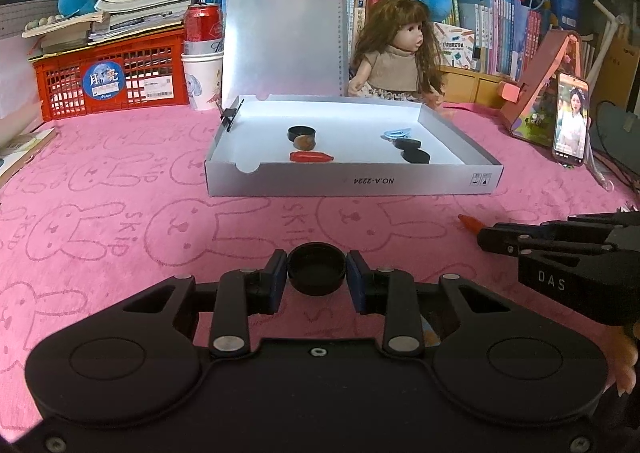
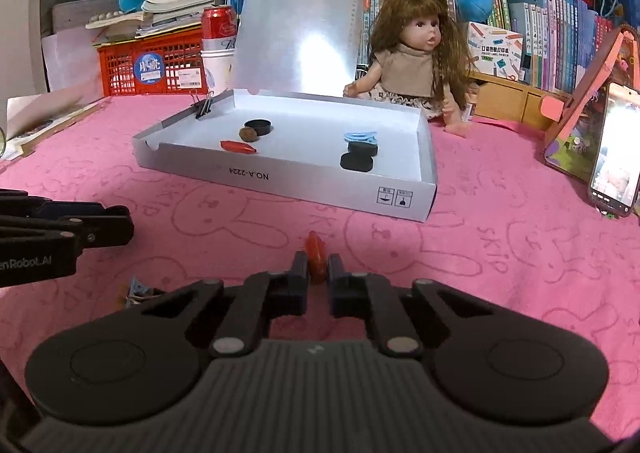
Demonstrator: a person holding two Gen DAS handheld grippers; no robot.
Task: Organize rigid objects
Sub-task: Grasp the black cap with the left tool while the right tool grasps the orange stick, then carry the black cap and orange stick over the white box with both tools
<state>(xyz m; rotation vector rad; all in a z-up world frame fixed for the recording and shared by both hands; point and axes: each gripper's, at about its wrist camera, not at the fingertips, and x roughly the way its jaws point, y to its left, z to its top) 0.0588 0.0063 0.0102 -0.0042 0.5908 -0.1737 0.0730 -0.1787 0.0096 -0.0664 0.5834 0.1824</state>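
Observation:
My left gripper [image 1: 317,275] is shut on a black round cap [image 1: 317,268], just above the pink cloth. My right gripper [image 2: 317,269] is shut on a small red-orange pointed piece [image 2: 316,253]; its tip [image 1: 466,220] pokes out of the right gripper in the left wrist view. Ahead lies an open white box [image 1: 352,181] [image 2: 288,183]. Inside it are a black cap [image 1: 302,132], a brown ball [image 1: 305,141], a red pointed piece [image 1: 310,157], a blue clip [image 1: 397,133] and two black caps [image 1: 414,153].
The box lid [image 1: 284,25] stands upright behind the tray. A doll [image 1: 400,49] sits behind the box, a phone [image 1: 570,119] leans at the right, a red crate [image 1: 112,81] and a can [image 1: 202,25] stand at the left. Books line the back.

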